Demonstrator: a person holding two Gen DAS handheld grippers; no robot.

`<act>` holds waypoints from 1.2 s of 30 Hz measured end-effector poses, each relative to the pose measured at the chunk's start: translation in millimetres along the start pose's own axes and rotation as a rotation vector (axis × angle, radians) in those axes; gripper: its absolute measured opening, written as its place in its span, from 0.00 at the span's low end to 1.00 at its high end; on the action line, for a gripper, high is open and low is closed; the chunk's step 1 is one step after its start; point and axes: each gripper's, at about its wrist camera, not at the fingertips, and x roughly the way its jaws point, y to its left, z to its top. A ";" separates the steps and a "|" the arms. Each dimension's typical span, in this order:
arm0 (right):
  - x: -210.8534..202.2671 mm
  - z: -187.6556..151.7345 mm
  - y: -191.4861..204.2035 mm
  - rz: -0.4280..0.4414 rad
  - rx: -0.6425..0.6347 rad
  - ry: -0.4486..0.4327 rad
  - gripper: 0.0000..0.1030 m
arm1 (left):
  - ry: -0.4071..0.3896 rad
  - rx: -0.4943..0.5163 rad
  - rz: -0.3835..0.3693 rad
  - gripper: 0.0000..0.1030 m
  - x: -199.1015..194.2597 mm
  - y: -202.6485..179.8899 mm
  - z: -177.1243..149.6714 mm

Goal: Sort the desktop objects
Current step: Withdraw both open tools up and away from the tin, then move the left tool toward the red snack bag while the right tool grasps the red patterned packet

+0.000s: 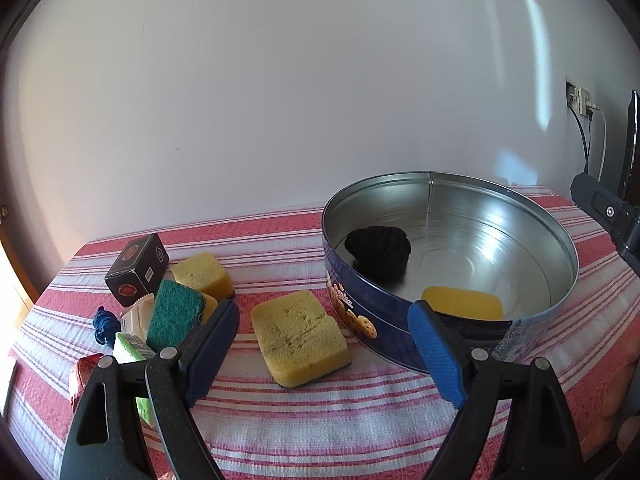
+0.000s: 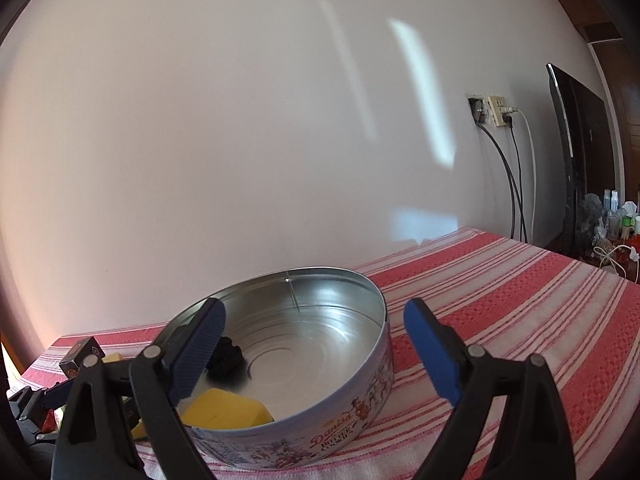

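Left wrist view shows the left tongs (image 1: 324, 344) spread wide and empty, low over the striped bench (image 1: 360, 420), framing a loose yellow sponge (image 1: 300, 336) just beside the cookie tin (image 1: 400, 344). A sponge in the tin (image 1: 464, 302) and a black lump (image 1: 378, 248) already lie inside, so I'd say the sorting is partway. Next likely comes closing on that loose sponge squarely. The right tongs (image 2: 314, 354) hang spread, empty, over the tin. Behind the left finger, the pile with the green-topped sponge (image 1: 174, 314) and black box (image 1: 138, 268) is partly hidden.
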 end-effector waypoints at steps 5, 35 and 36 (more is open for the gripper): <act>-7.3 -4.1 8.1 0.012 0.009 0.007 0.90 | 0.013 -0.022 0.003 0.85 -3.5 10.0 -5.4; -32.1 -27.2 63.9 0.153 0.022 0.055 0.91 | 0.023 -0.114 0.032 0.85 -35.5 72.4 -28.2; -33.1 -28.4 67.6 0.161 0.019 0.057 0.91 | 0.023 -0.116 0.034 0.86 -36.9 75.4 -29.2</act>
